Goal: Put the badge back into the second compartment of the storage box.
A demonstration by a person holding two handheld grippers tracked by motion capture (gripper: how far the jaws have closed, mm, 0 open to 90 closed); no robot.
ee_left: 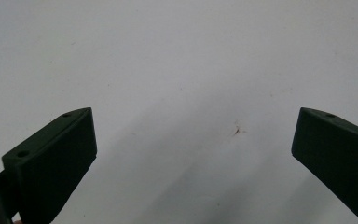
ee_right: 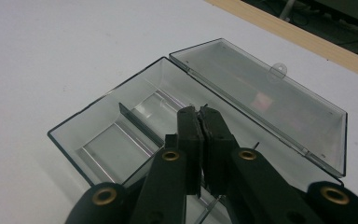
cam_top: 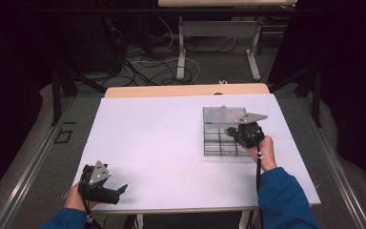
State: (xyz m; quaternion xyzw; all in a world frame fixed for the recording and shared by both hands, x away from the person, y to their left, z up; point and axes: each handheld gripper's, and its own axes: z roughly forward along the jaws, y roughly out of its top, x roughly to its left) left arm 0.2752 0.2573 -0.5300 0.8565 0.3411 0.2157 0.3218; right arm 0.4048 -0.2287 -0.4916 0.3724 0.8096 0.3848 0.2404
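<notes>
Lying open at right of centre in the high view, the clear plastic box (cam_top: pixel 219 136) appears empty. The right gripper (ee_right: pixel 200 114), jaws pressed together, hovers over it. The left gripper (ee_left: pixel 193 140), jaws wide, waits lower left.

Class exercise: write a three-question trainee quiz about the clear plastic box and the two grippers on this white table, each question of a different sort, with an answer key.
1. True or false: the lid of the clear box is shut.
2. Which gripper is over the box? A) left gripper B) right gripper
3. Fill in: the left gripper's jaws stand ____ over the bare white table.

Key: 1 false, the lid lies folded back; 2 B; 3 open.
</notes>
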